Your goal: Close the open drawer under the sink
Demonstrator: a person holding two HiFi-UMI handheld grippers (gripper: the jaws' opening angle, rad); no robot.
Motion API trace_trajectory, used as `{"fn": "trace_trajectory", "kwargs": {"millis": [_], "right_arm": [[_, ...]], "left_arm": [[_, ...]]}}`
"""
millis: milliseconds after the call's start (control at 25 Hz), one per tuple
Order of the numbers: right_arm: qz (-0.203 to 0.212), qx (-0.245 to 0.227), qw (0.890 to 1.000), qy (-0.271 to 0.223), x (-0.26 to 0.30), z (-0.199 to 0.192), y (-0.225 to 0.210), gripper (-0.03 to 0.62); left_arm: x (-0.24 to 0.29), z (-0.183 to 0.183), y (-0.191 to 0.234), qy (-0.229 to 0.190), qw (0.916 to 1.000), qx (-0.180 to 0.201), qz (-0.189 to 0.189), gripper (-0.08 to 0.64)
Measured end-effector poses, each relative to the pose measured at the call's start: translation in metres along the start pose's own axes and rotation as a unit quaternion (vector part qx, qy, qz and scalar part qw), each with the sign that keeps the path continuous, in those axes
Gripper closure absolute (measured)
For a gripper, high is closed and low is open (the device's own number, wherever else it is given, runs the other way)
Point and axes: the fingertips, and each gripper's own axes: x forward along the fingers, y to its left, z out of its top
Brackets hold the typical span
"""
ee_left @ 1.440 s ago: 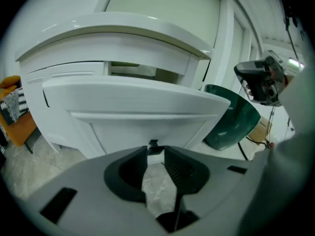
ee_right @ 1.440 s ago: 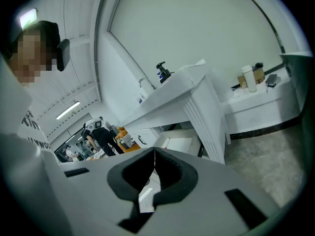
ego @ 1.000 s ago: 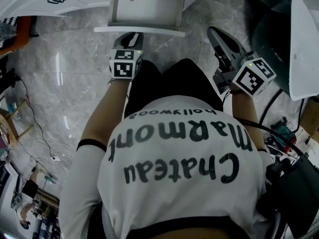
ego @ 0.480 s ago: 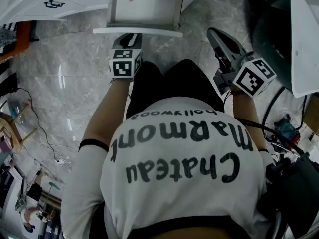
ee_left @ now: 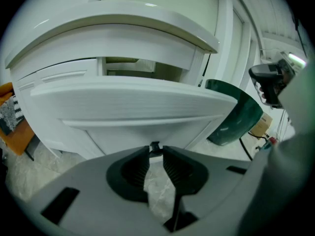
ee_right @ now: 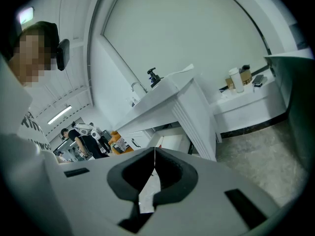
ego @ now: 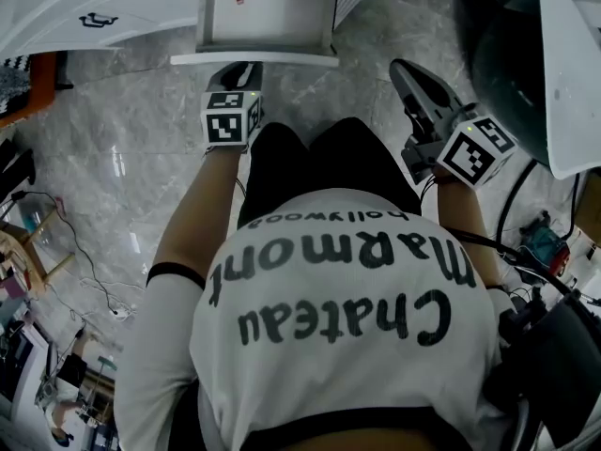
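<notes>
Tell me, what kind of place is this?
Probably a bathroom or washroom: a white sink counter with a tap, an open drawer beneath it, and a marble-look floor.

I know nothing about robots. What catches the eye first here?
A white drawer juts open at the top of the head view, with the left gripper, fingers closed, right at its front. The right gripper hangs off to the side, near a dark green bin.
</notes>
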Motion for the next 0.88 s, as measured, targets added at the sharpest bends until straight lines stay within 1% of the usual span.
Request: {"fn": "trace_trajectory", "kwargs": {"millis": [240, 360, 560, 720, 880], "right_arm": [[-0.01, 0.009, 1.0, -0.002, -0.008, 0.002, -0.005, 0.58], [-0.014, 0.019, 1.0, 0.003, -0.01, 0.002, -0.005, 0.58], [-0.017, 0.039, 0.999, 0.023, -0.016, 0.0, 0.001, 0.58], [-0.022, 0.051, 0.998, 0.029, -0.022, 0.002, 0.002, 0.58], [-0.028, 0.067, 0.997, 0.034, -0.022, -0.004, 0.003, 0.58]], "left_arm": [[0.003, 0.006, 0.001, 0.005, 1.0, 0.002, 0.001, 0.472], [0.004, 0.008, 0.001, 0.016, 0.9999, 0.002, -0.001, 0.472], [0.005, 0.011, -0.001, 0.043, 0.9987, 0.029, 0.0, 0.472], [0.005, 0.012, -0.002, 0.05, 0.9986, 0.018, 0.003, 0.472], [0.006, 0.01, 0.001, 0.055, 0.9983, 0.016, -0.001, 0.472]]}}
